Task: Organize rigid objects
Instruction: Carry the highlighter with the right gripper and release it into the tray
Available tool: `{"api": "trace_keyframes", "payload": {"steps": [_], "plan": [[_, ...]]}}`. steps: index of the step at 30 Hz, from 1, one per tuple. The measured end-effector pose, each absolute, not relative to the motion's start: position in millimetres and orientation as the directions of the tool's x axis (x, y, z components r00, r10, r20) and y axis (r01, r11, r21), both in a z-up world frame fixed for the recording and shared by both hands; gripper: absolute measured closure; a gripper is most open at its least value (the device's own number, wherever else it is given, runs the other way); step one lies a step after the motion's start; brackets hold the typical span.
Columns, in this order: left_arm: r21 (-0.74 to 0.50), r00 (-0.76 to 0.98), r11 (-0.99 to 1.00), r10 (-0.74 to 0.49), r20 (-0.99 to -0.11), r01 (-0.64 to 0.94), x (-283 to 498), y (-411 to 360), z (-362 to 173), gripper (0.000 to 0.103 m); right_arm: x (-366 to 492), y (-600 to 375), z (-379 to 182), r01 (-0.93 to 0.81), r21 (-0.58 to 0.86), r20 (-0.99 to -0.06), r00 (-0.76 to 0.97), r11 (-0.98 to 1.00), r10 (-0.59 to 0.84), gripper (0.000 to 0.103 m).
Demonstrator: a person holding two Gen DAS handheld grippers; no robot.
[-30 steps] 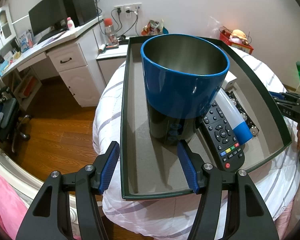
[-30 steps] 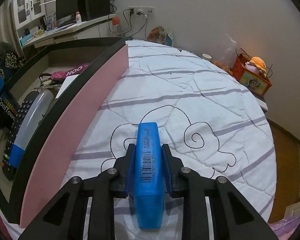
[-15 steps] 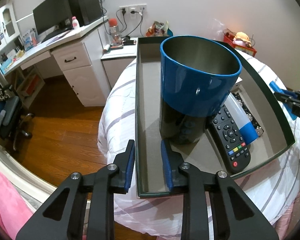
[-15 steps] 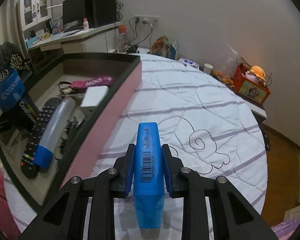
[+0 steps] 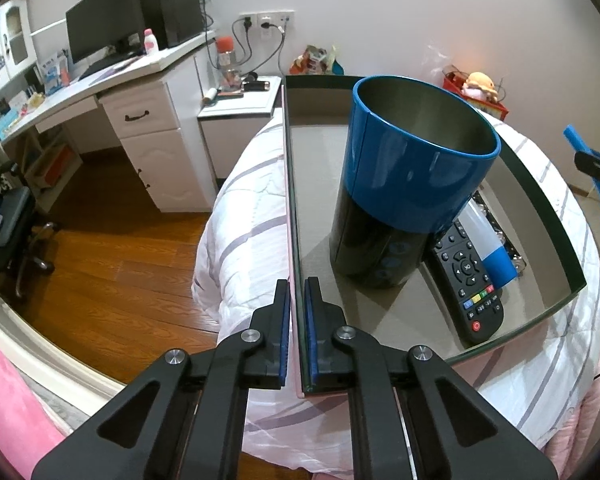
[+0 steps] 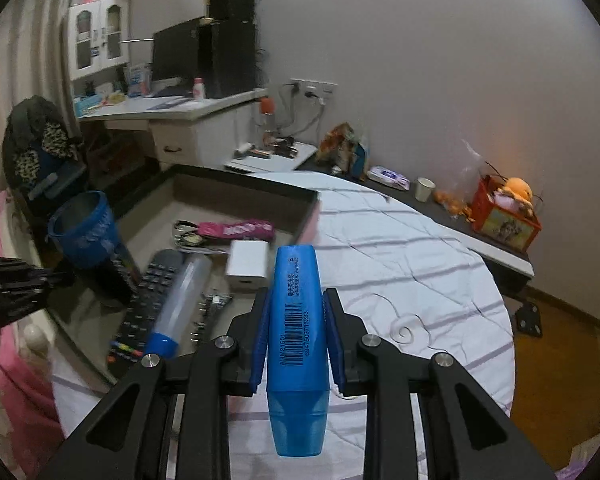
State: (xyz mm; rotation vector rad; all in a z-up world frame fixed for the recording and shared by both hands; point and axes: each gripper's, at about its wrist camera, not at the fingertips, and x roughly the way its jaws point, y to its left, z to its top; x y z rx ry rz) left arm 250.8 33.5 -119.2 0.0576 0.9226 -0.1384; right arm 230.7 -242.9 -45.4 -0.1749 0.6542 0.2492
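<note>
On the left, the left gripper (image 5: 297, 332) has just closed its jaws from wide apart to narrow, and they now pinch the near left wall of the tray (image 5: 290, 200), one blue pad outside the wall and one inside; a second ago they stood open in front of the tray's near edge, gripping nothing. That clamp reads as a steadying hold, so the tray should stay put on the bed (image 6: 400, 248) while something is dropped in. Inside the tray, moving rightward, stand the tall blue and black cup (image 5: 404, 200), then the black remote (image 5: 466, 280) lying flat just beside it, then the clear tube with a blue cap (image 5: 488, 240) touching the remote's right side; a white box (image 6: 247, 264) and a pink pouch (image 6: 236, 229) lie farther back. On the right, the right gripper (image 6: 297, 344) holds the blue highlighter (image 6: 296, 336) across its barrel, jaws set partly apart around it, cap end toward the camera. Compared with a second ago it has risen off the quilt and now looks down over the tray's right wall onto the contents. The highlighter is thus in the air, not yet in the tray; lowering it into the free floor near the tube looks like the step in hand.
</note>
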Motion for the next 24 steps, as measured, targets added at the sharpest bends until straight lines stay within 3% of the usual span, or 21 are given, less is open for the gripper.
{"api": "trace_keyframes", "payload": {"steps": [10,17,22,24], "plan": [[0.003,0.598,0.990,-0.085,-0.797,0.144,250.7,34.0,-120.0,0.097,235.4,-192.6,-57.5,-0.386,-0.072,-0.658,0.712,0.919,0.247,0.077],[0.023,0.602,0.989,-0.069,-0.796,0.145,249.4,30.6,-118.8,0.097,242.4,-165.0,-84.6,-0.404,-0.126,-0.716,0.669,0.906,0.199,0.077],[0.039,0.609,0.988,-0.060,-0.791,0.147,247.6,26.1,-117.1,0.097,232.6,-169.0,-80.6,-0.345,-0.210,-0.674,0.729,0.915,0.120,0.076],[0.038,0.609,0.988,-0.060,-0.791,0.147,247.5,24.7,-116.6,0.097,229.0,-175.7,-79.4,-0.313,-0.229,-0.662,0.744,0.922,0.089,0.056]]}}
